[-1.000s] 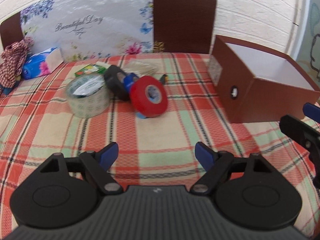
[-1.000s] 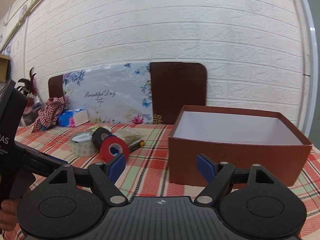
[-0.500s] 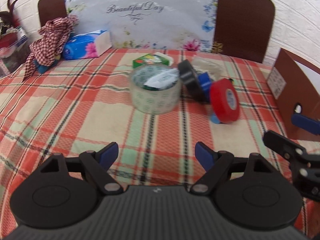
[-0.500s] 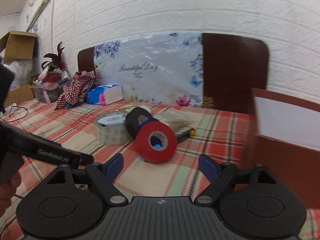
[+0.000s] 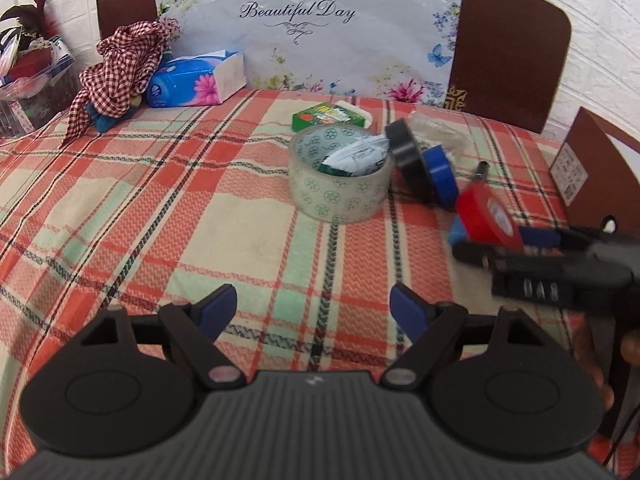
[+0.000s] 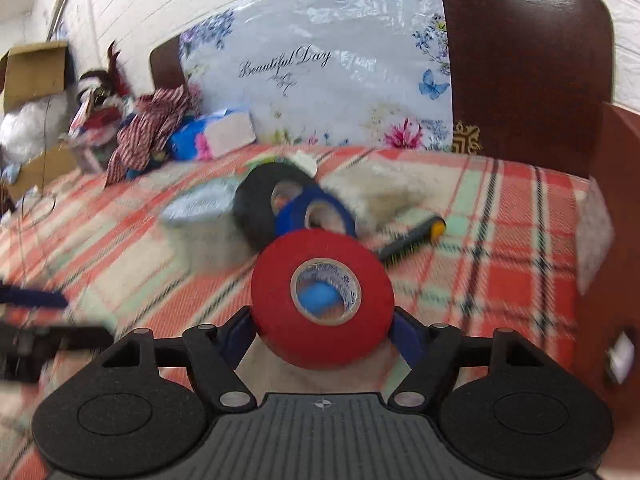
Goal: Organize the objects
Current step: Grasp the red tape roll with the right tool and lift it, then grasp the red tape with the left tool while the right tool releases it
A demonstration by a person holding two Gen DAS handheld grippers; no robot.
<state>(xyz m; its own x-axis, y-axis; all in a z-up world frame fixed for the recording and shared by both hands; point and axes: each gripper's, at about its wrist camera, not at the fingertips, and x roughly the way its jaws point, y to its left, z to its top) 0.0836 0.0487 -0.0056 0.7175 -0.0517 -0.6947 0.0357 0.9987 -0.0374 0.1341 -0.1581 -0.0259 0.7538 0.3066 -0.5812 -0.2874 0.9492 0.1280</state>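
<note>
From the left wrist, the left gripper [image 5: 312, 306] hangs with its jaws wide apart and nothing between them over the plaid tablecloth [image 5: 160, 220], while the clear tape roll [image 5: 340, 172], black tape roll [image 5: 408, 160], blue tape roll [image 5: 440, 174] and green box [image 5: 324, 116] all lie loose in a cluster, so sorting looks barely begun. From the right wrist, the right gripper [image 6: 322, 330] has the red tape roll [image 6: 322, 300] standing on edge between its closing jaws, the blue pads at its two sides, though firm contact cannot be told. The brown box [image 6: 616, 184] sits at the right edge, its inside out of view, so the red roll looks like the first piece being picked.
</note>
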